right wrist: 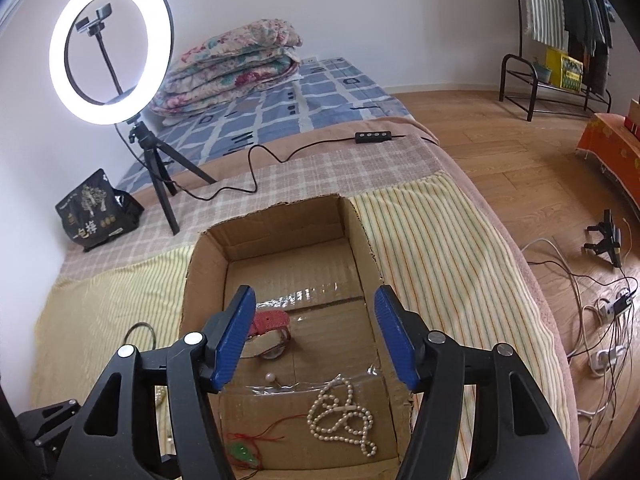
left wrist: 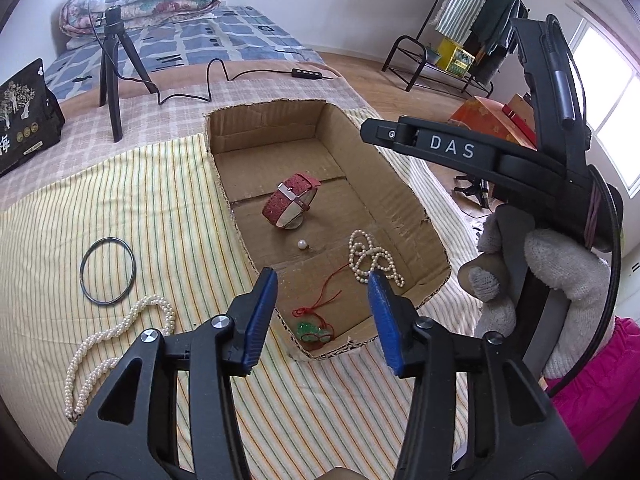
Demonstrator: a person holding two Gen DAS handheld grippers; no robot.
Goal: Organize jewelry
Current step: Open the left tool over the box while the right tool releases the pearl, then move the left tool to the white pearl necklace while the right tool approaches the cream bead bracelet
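Left wrist view: I see a dark ring [left wrist: 107, 271] and a long pearl string [left wrist: 116, 344] on the striped bedcover, then my left hand-held gripper [left wrist: 322, 290], jaws apart and empty, over the cardboard box [left wrist: 404, 188] with a red watch [left wrist: 291, 199] and pearl necklace [left wrist: 374, 258]. My right hand-held gripper [right wrist: 314, 316] is also wide, holding nothing.

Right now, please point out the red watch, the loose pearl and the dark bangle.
Red watch [left wrist: 290, 200], left wrist view, on its strap.
Loose pearl [left wrist: 302, 244], left wrist view, on its middle.
Dark bangle [left wrist: 83, 264], left wrist view, on its left rim.
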